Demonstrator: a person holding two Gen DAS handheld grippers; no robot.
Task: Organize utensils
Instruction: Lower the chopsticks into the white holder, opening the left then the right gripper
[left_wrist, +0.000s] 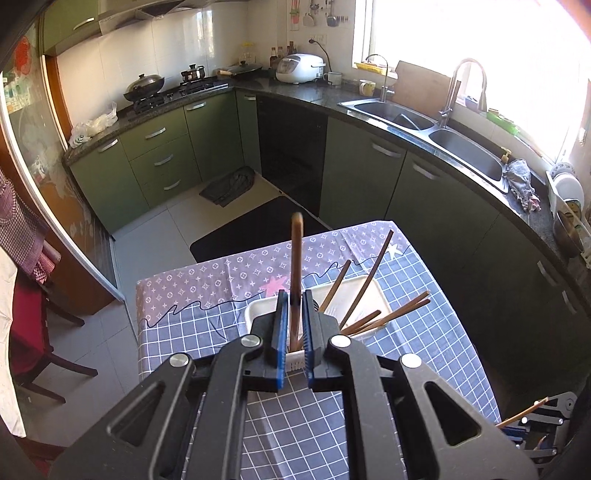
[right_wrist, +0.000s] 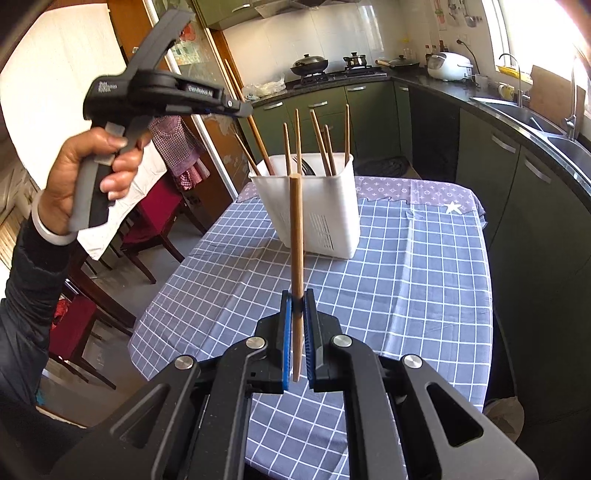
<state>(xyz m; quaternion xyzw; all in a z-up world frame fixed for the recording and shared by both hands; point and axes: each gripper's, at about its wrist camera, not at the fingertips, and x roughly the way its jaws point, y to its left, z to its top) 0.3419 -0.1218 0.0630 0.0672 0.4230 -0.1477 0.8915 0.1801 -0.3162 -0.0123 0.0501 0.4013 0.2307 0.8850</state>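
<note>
My left gripper (left_wrist: 294, 297) is shut on a dark brown chopstick (left_wrist: 296, 258) that stands upright between its blue pads, right over the near rim of the white utensil holder (left_wrist: 365, 290). Several chopsticks lean in that holder. In the right wrist view my right gripper (right_wrist: 297, 297) is shut on a light wooden chopstick (right_wrist: 296, 221), held upright in front of the holder (right_wrist: 325, 210) and short of it. A hand (right_wrist: 92, 166) holds the left gripper (right_wrist: 248, 108) up at the holder's left, and its chopstick (right_wrist: 258, 140) slants down into the holder.
The holder stands on a table under a blue checked cloth (right_wrist: 406, 277), near its far end. Red-seated chairs (right_wrist: 155, 218) stand along the table's left side. Green cabinets (left_wrist: 159, 147) and a double sink (left_wrist: 461, 151) run along the back and right.
</note>
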